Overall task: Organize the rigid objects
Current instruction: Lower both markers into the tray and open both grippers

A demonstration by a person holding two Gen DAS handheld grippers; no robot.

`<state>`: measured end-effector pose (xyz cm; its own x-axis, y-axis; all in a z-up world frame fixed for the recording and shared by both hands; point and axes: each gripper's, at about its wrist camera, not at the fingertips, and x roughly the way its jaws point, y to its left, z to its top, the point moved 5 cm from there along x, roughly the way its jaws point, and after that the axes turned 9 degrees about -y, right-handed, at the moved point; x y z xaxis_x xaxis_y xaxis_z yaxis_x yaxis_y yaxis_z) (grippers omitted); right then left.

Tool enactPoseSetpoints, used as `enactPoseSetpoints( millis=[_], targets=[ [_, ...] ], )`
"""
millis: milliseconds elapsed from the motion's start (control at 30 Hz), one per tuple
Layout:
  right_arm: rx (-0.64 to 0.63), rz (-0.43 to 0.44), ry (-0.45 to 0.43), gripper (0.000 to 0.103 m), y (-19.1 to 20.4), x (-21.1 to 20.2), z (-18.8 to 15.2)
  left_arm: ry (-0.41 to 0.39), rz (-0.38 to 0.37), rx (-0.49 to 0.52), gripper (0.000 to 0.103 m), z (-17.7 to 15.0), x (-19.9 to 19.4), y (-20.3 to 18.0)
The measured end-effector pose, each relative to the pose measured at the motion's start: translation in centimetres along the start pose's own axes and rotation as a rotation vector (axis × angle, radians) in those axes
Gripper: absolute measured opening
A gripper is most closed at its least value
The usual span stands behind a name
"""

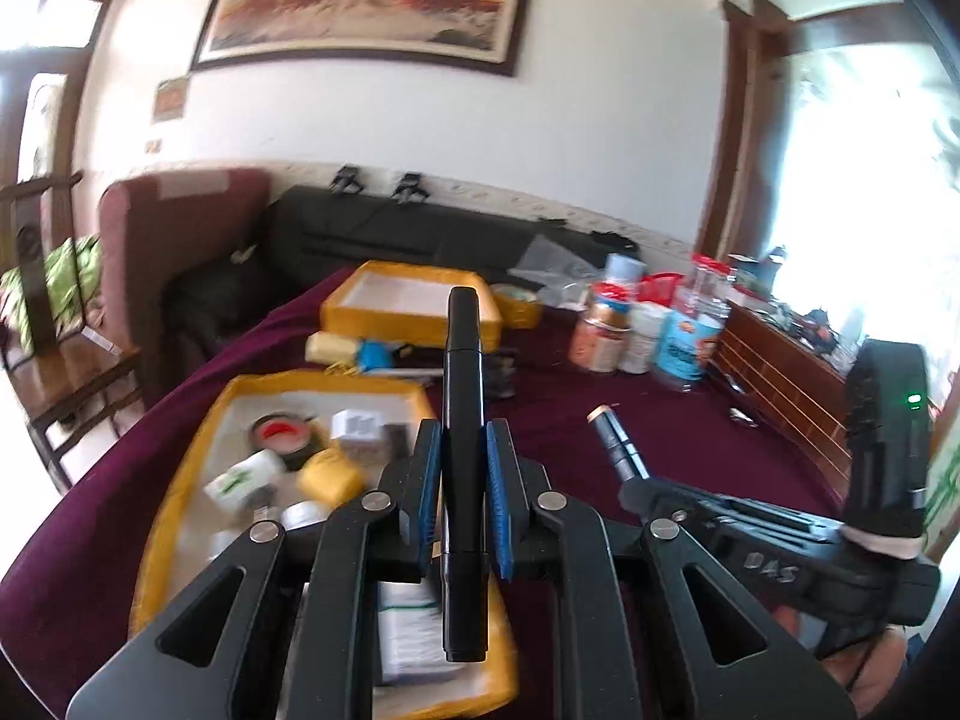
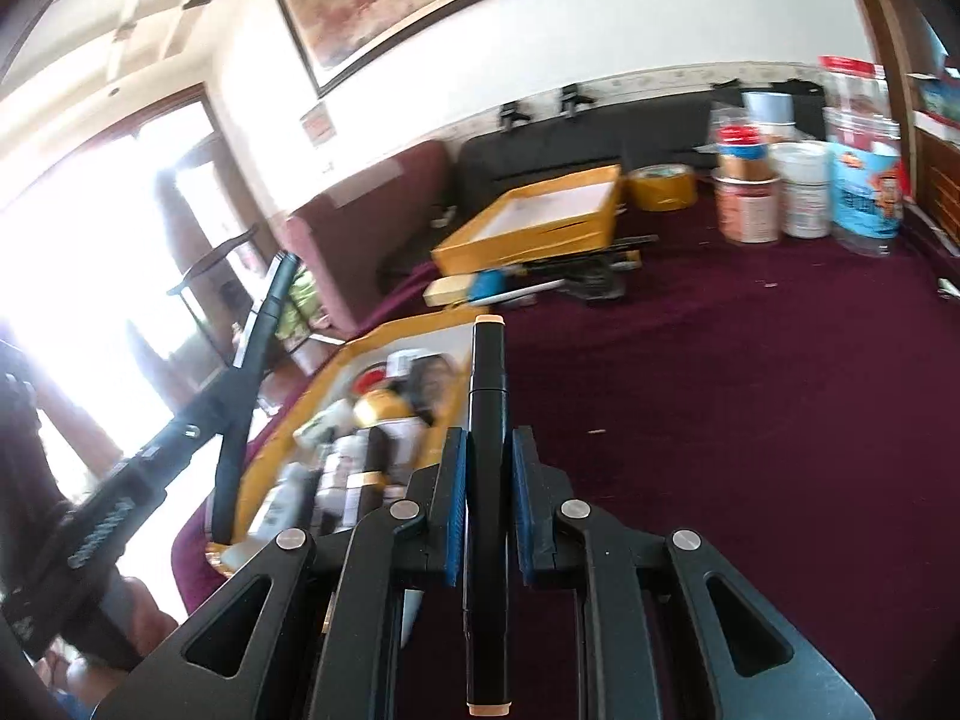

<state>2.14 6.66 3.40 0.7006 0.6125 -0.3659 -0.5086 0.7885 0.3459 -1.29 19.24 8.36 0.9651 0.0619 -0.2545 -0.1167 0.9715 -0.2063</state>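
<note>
My left gripper (image 1: 462, 480) is shut on a black marker pen (image 1: 462, 396) that points forward, held above the near yellow tray (image 1: 180, 498). That tray holds a tape roll (image 1: 282, 435), small boxes and other small items. My right gripper (image 2: 489, 492) is shut on a second black marker with peach end caps (image 2: 489, 408), held beside the same tray (image 2: 360, 345). The right gripper and its marker also show in the left wrist view (image 1: 618, 438); the left gripper shows in the right wrist view (image 2: 252, 348). A second yellow tray (image 1: 414, 303) lies farther back and looks empty.
A dark red cloth (image 2: 720, 420) covers the table. Loose items (image 1: 372, 357) lie between the trays. Jars and bottles (image 1: 648, 324) and a yellow tape roll (image 2: 660, 186) stand at the back right. A sofa (image 1: 420, 234) and an armchair (image 1: 174, 228) lie beyond.
</note>
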Motion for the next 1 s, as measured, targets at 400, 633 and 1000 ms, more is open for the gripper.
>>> enactPoseSetpoints(
  millis=[400,633,1000],
  targets=[
    [-0.058,0.091,0.117,0.013,7.9,5.6,-2.8,0.129,0.136,-0.080,0.013,-3.9,0.6,8.1],
    [-0.049,0.076,0.155,0.013,9.1,8.5,-3.3,0.179,0.122,-0.094,0.013,-5.4,1.3,9.0],
    [-0.061,0.032,0.204,0.013,9.5,12.4,-4.1,0.220,0.133,-0.101,0.013,-6.3,2.0,10.2]
  ],
)
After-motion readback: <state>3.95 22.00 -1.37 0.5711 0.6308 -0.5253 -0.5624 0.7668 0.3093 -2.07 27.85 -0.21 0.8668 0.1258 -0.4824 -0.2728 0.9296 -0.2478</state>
